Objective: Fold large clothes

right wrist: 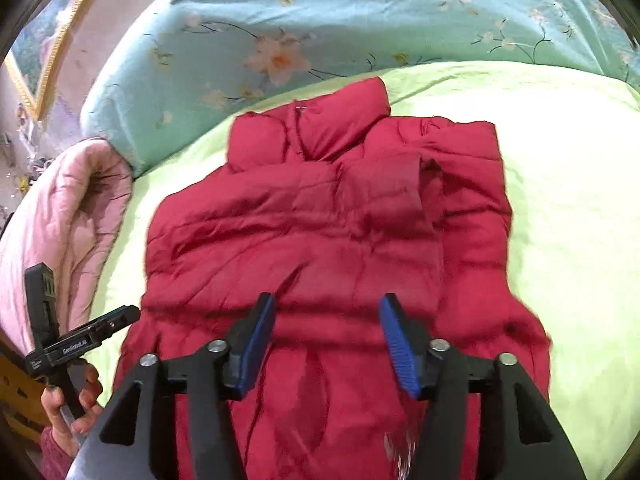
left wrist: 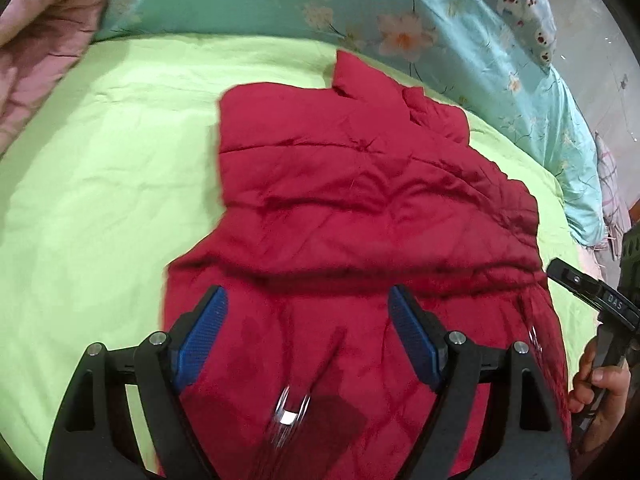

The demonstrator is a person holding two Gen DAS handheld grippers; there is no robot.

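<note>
Red puffer jacket (left wrist: 360, 208), frame centre: soft, bulky, slippery; take hem corners. Left gripper (left wrist: 308, 336) and right gripper (right wrist: 326, 340) gaped wide, empty.

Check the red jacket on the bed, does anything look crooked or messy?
Slightly. The jacket lies on the green sheet with one sleeve folded across the chest at an angle and its quilting rumpled. No tear or spill shows.
</note>
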